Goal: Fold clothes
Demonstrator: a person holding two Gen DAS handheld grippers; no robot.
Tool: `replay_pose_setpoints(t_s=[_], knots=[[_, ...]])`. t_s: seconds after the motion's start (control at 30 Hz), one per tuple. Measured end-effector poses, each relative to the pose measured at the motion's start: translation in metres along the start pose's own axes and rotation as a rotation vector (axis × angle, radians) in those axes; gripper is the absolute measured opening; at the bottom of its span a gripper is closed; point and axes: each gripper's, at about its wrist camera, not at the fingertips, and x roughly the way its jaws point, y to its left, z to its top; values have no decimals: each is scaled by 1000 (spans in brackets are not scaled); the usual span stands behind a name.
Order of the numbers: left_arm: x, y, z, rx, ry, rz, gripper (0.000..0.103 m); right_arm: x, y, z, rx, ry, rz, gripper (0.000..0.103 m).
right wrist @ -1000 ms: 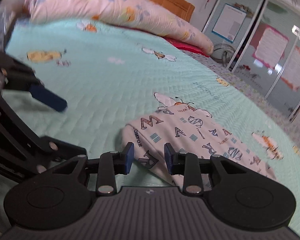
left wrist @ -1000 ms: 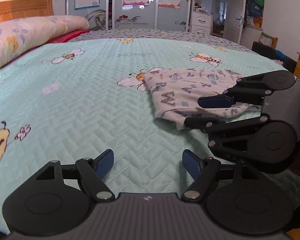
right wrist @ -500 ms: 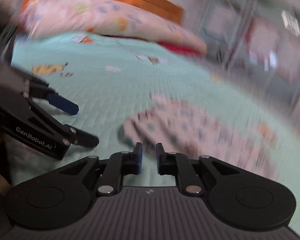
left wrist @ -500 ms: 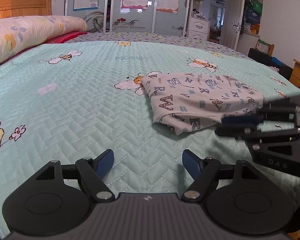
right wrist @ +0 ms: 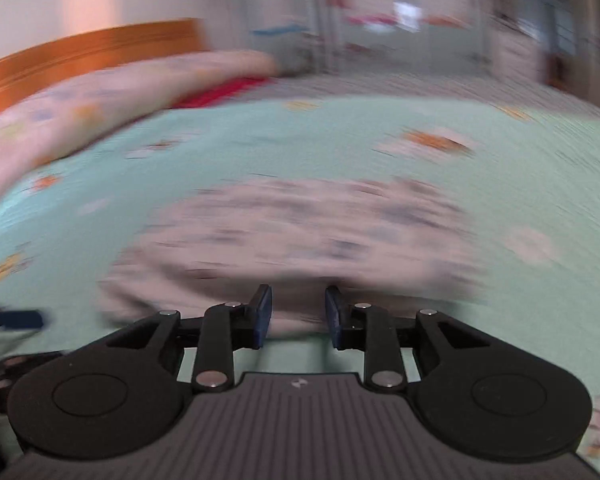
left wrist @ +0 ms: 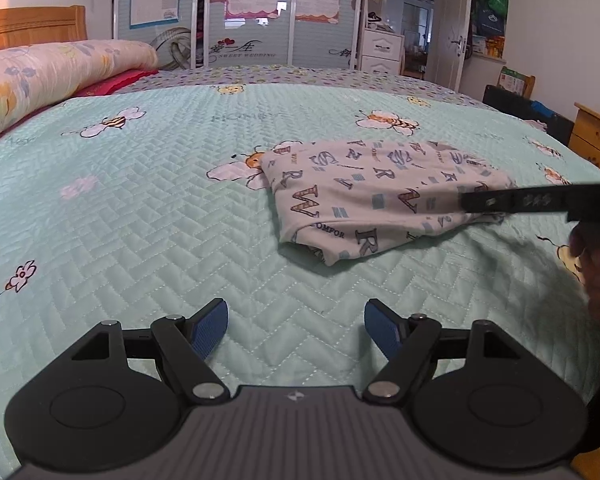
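Left-wrist view gave me the clearest read: the white cotton garment printed with grey and blue letters (left wrist: 380,196) lay folded into a compact bundle on the mint-green quilted bedspread with bee pictures (left wrist: 140,220), right of centre and toward the far half of the bed. I judged the folding largely done, since the near edge showed a doubled, rounded fold and no sleeves or legs trailed out. My left gripper (left wrist: 296,330) hung over bare quilt nearer than the bundle, its jaws wide apart with nothing between them. My right gripper (right wrist: 298,316) sat at the bundle's near edge in its own view; its jaws had just been opening and stood part open, with only quilt and the blurred cloth edge beyond them, gripping nothing as far as I could tell through the smear. From the left view its black arm crossed the garment's right end. What remained, I reckoned, was a last tidy or another item; no other clothes showed.
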Motion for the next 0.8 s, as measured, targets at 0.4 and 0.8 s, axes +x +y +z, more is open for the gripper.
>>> replay_pose_setpoints(t_s=[0.4,0.8], knots=[[8,-37,37,70,-20,-71,78,-10,-19,9,-44,-46,-110,36],[48,-72,111,58,127,108,78,-32,5,62,123,-24,-171,68]])
